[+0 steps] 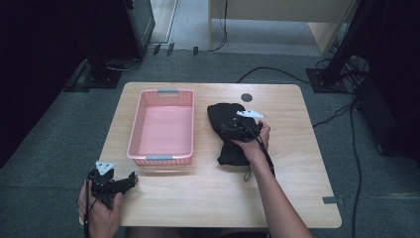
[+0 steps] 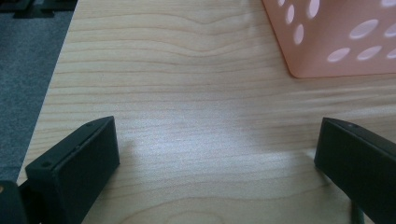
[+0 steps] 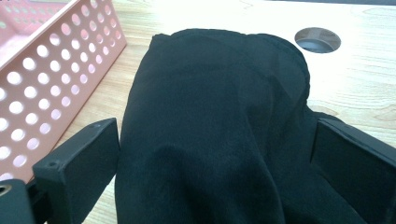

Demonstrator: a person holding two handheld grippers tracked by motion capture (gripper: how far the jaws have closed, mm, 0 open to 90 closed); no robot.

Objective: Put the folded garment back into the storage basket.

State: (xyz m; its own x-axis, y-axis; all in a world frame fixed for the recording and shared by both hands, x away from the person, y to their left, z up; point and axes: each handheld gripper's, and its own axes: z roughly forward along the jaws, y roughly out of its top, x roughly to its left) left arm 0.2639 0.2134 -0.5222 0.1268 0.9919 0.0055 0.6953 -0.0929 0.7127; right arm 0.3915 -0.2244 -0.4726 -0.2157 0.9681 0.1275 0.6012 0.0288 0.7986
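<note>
Right claw (image 1: 246, 125) hangs over the soft black cloth (image 1: 228, 130), jaws wide apart on either side of it, not squeezing. This cloth lies on the light wooden tabletop (image 1: 292, 129), just beside the pink plastic basket (image 1: 162, 159). Left claw (image 1: 119, 185), also spread wide, sits near the tabletop's front left corner.
</note>
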